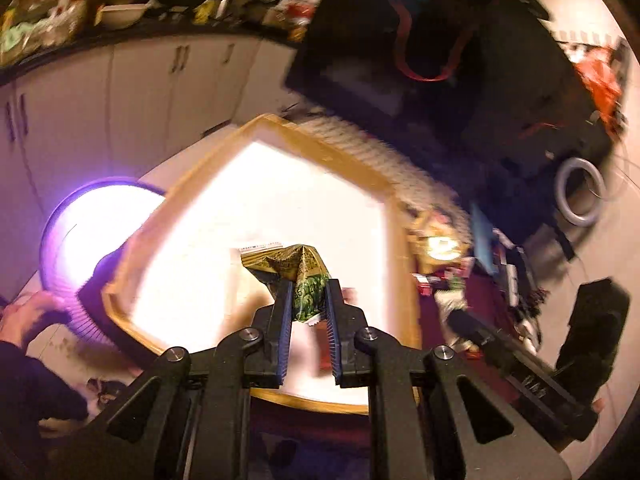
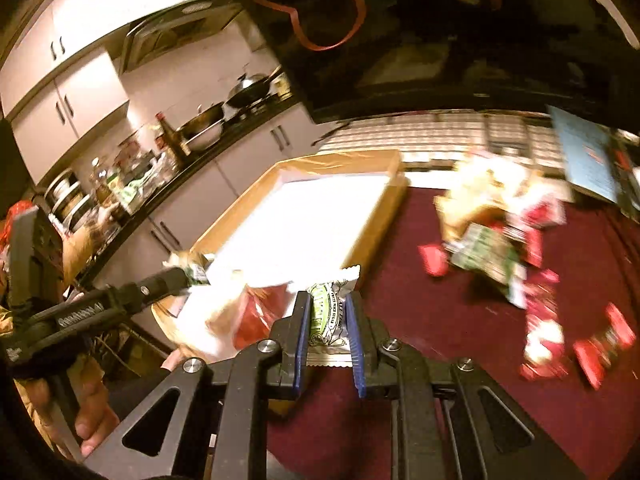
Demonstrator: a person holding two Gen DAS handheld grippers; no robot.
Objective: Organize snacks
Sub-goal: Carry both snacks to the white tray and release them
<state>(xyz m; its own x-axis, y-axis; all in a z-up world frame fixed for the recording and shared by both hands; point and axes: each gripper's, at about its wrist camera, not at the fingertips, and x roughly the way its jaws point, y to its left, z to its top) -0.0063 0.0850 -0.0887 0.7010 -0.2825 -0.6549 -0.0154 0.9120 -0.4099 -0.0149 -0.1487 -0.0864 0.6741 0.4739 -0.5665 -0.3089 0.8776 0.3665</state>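
Left wrist view: left gripper (image 1: 307, 300) pinching a green-and-gold snack packet (image 1: 298, 270) by its lower end, held above the wooden tray (image 1: 320, 152). Packet crumpled, foil creased to a peak, hanging loose past the fingertips. Tray interior blown out white by glare; contents mostly unreadable.

Right wrist view: right gripper (image 2: 328, 312) clamped on a white-and-green snack bar (image 2: 330, 308), crimped wrapper end poking up past the pads, over the near corner of the tray (image 2: 372, 216). Red packet (image 2: 256, 316) and a pale one just beside it at the tray's near edge. Pile of loose snacks (image 2: 500, 248), red and green wrappers, well apart on the dark red table (image 2: 440, 320). Heavy motion blur there; count not possible.

Risks, as judged:
- Left grip on the thin end of a slack bag. Likely to slip or swing on release and land outside the tray, or on the rim.
- Both grippers converging over the same near corner. Collision or a knocked packet possible if released together.
- Glare hiding the tray floor. Hard to judge free space; could stack on existing items instead of sorting.
- Blur suggesting fast motion. Early release would throw the bar short, onto the table.
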